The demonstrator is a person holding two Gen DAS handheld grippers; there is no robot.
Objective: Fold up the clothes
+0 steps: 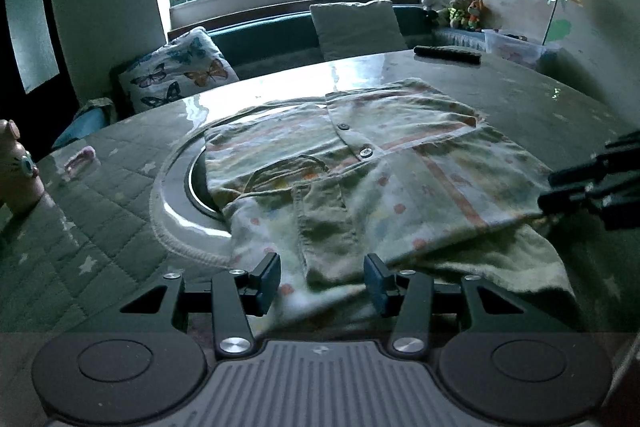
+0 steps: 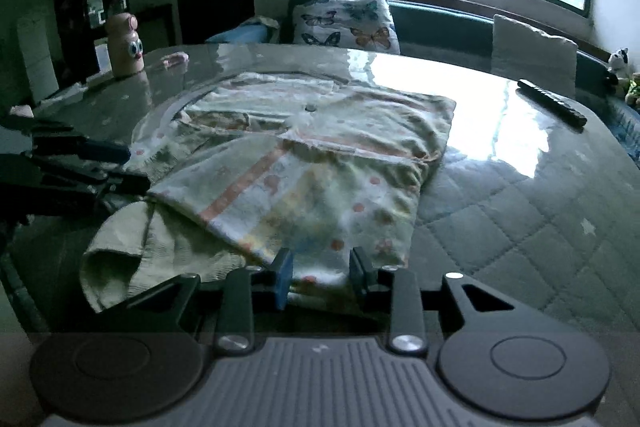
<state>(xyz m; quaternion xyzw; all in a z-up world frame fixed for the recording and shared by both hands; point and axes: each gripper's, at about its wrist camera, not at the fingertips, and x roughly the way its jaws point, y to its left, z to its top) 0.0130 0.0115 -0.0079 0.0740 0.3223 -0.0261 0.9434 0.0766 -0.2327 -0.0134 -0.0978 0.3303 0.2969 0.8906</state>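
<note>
A pale buttoned shirt (image 1: 360, 163) with pastel dots and orange stripes is lying partly folded on the glossy quilted table (image 1: 100, 211), and its near hem is sitting right in front of both grippers. The left gripper (image 1: 322, 281) is standing with its jaws apart; the shirt's near edge is lying between the pads, but the fingers (image 1: 268, 275) are not pressing on it, so it is released. Just ahead of it and to its left, the shirt's edge is hanging over a round recessed ring (image 1: 192, 195) in the tabletop; further left the quilted surface is lying open as far as a pink owl-eyed bottle (image 1: 16, 167) at the table's edge. The right gripper (image 2: 320, 277) is also standing with a gap between its jaws, narrower than the left's; the folded corner of the shirt is lying between its pads, which are not clamping the cloth, so it too is released. To its left a loose green flap (image 2: 120, 251) of the garment is trailing toward the table's near edge, where the left gripper's dark fingers are reaching in. To its right the table is lying open, with a dark remote control (image 2: 552, 103) well apart near the far rim. Beyond the table a butterfly cushion (image 2: 348, 23) is leaning on the bench under the window.
</note>
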